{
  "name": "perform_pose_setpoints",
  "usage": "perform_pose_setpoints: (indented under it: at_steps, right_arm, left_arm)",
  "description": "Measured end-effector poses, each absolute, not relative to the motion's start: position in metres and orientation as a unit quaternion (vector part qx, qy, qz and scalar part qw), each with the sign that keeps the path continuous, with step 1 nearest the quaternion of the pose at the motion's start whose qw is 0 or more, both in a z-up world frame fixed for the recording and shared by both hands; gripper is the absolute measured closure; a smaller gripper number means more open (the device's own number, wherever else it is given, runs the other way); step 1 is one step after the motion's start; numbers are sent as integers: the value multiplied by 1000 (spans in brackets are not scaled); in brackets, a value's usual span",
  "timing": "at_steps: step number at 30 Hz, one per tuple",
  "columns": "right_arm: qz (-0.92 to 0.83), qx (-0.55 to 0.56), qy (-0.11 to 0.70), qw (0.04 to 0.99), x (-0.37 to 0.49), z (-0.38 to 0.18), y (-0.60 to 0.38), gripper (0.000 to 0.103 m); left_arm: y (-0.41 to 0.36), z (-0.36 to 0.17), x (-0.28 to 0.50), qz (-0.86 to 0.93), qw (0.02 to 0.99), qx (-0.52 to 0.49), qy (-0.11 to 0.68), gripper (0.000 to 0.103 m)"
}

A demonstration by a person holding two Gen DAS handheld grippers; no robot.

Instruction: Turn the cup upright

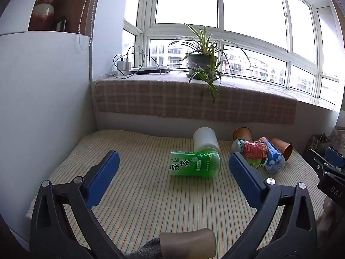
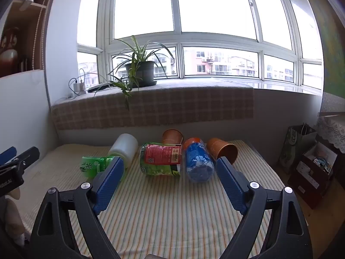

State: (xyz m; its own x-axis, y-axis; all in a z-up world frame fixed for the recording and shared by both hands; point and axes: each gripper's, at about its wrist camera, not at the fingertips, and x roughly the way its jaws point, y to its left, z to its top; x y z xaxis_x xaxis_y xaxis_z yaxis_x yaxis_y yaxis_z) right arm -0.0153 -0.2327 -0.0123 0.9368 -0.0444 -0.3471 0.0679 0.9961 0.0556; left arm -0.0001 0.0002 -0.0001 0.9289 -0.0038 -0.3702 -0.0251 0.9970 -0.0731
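Blue-padded jaws of both the left gripper [image 1: 172, 166] and the right gripper [image 2: 170, 170] stand wide apart and hold nothing, above the near edge of the striped mat [image 2: 163, 213]. Past mid-mat lie five containers on their sides: green tea cup [image 1: 194, 165], white tumbler [image 1: 206, 140], red-and-green cup [image 2: 160, 158], blue cup [image 2: 199, 164], orange cup [image 2: 224, 150]. At the far edge another orange cup [image 2: 172, 136] looks mouth-down, perhaps. Nothing is flipped upright yet; all of it remains.

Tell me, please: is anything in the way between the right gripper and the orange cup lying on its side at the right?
Nothing visible. The right gripper is open above the striped mat; the orange cup lies just beyond its right finger. The blue bottle lies close on the cup's left.
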Motion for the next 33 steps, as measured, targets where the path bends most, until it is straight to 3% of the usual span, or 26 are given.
perform_pose_setpoints:
  at_steps: [33]
  right_arm:
    - [-30,44,187,981,-13,-6,-232,16]
  left_arm:
    - [-5,13,-10,6,981,-22,190,0]
